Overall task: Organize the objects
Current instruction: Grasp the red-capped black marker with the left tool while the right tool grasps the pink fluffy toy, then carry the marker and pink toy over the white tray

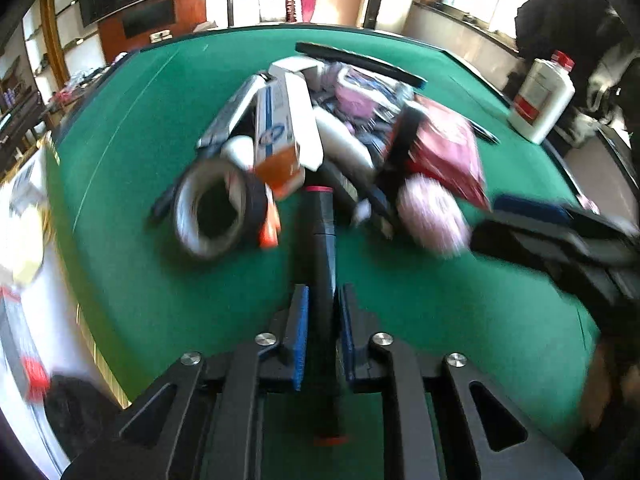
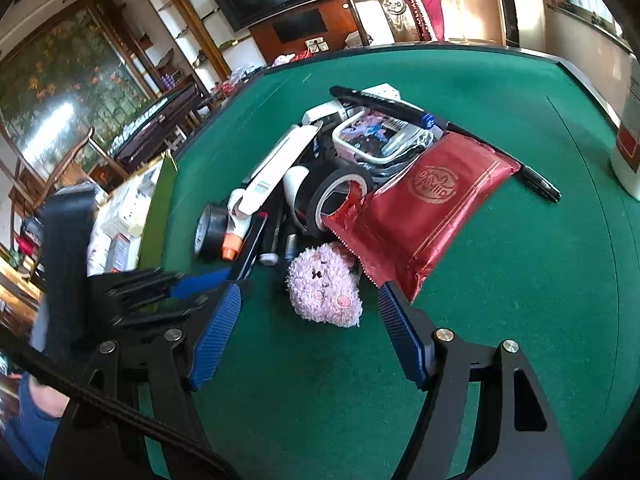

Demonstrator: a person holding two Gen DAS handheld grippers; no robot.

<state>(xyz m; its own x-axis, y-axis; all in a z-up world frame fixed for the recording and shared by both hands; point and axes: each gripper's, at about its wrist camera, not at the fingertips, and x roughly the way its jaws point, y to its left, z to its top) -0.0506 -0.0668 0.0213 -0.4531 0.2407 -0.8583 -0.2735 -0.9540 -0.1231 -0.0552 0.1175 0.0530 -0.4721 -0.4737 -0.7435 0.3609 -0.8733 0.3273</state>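
Clamped on a black marker (image 1: pixel 322 264), our left gripper (image 1: pixel 323 320) is holding it lengthwise between the blue pads (image 1: pixel 301 320), the pink-ringed end pointing toward the pile. We are keeping the right gripper (image 2: pixel 310 320) spread wide, nothing between its pads; the pink plush toy (image 2: pixel 324 286) is sitting on the felt just ahead of the gap, not touching either finger. We are noting heavy blur in the left wrist view: the tape roll (image 1: pixel 216 212) and the white and orange box (image 1: pixel 278 140) are readable, smaller items are not. In the right wrist view the red foil packet (image 2: pixel 424 216) is lying over a second tape roll (image 2: pixel 340 196), hiding part of it. A white tray (image 2: pixel 374 140) in the pile is holding printed packets we cannot identify. The white bottle (image 1: pixel 542 96) is standing apart on the green table (image 2: pixel 500 360), cut off in the right view.
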